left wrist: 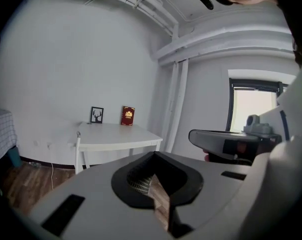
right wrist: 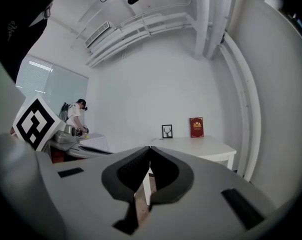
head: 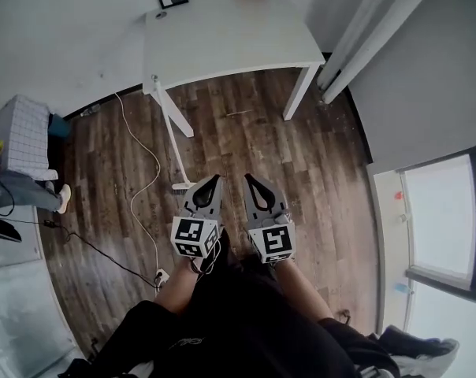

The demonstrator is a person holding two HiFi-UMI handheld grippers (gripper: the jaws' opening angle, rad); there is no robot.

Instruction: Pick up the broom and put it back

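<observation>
One broom (head: 166,132) stands at centre-left of the head view, leaning on the front-left corner of the white table (head: 222,34), its head on the wood floor (head: 246,140) just ahead of the left gripper (head: 213,179). Both claws are clenched on nothing, the right gripper (head: 249,178) beside its twin at lower centre. A claw should probably release first, then close squarely across the handle. That handle looks thin, white and smooth, likely to slip or topple.
</observation>
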